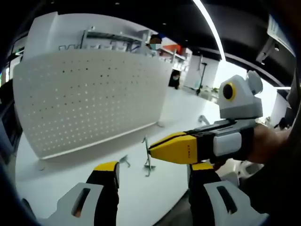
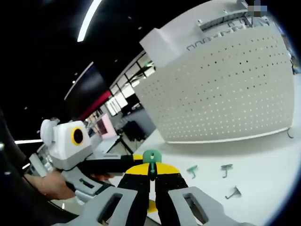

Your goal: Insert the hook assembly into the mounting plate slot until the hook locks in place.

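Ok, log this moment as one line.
left gripper: open, empty | right gripper: shut on green hook | pegboard: upright, no hook inserted | loose hooks: on white table

Open-plan showroom-like workspace: white pegboard [image 1: 89, 99], white table [image 1: 155, 188], ceiling strip light [image 1: 211, 28].

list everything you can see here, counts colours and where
pegboard: one, white, perforated, upright at the back of the table
table: one, white, under everything
loose hooks: three, grey-green, lying on the table in the right gripper view
held hook: one, green-headed, clamped in the right gripper
right gripper: yellow and black tips, shut on the hook
left gripper: yellow and black tips, jaws apart, empty
hand: one, holding the left gripper
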The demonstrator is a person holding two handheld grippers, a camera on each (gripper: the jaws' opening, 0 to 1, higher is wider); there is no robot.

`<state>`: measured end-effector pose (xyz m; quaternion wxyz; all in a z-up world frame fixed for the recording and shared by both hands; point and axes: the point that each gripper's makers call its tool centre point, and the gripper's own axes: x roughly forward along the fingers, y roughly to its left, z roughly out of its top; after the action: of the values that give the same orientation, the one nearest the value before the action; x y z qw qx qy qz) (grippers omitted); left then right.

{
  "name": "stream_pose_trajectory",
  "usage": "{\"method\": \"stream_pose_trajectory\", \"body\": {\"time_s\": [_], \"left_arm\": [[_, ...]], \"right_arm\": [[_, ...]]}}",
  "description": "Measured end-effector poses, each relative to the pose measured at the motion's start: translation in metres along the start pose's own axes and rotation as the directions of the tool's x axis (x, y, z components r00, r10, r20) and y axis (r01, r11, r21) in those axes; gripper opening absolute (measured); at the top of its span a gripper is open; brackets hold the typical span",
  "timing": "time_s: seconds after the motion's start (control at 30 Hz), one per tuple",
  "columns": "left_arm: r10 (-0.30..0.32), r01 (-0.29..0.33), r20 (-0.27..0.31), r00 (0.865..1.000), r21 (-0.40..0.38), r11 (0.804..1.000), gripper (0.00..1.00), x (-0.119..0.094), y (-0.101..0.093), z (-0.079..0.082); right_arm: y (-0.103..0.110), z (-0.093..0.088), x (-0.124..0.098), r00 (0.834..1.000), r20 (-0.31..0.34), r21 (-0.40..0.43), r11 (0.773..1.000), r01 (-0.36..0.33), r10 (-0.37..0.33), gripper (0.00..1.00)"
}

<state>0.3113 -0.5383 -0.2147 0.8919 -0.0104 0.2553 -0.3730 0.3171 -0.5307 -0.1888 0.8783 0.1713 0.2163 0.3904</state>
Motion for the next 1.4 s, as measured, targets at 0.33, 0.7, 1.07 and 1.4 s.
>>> {"method": "stream_pose_trajectory", "body": {"time_s": [0.33,0.7,1.07,1.4], "left_arm": [[-0.019,0.020,-0.015,1.000,0.020,1.000,0.98,-0.003,0.004,-0.003],[-0.077,0.078,0.011,0.997,-0.021,0.997,1.00,-0.009,-0.001,-0.006],[-0.043,0.052,0.104,0.994,-0.093,0.994,1.00,-0.034,0.014,0.002],[0.001,0.020,0.144,0.990,-0.143,0.990,1.00,-0.047,0.024,0.001]], "right_arm": [[0.000,-0.002,0.001,1.000,-0.015,-0.057,0.998,0.006,-0.006,0.00],[0.003,-0.001,-0.001,1.000,-0.025,-0.132,0.991,0.010,-0.013,0.00],[0.004,0.014,0.004,0.999,0.020,-0.223,0.974,0.040,-0.036,0.00],[0.003,0.026,0.008,0.993,0.076,-0.284,0.953,0.105,-0.086,0.00]]}}
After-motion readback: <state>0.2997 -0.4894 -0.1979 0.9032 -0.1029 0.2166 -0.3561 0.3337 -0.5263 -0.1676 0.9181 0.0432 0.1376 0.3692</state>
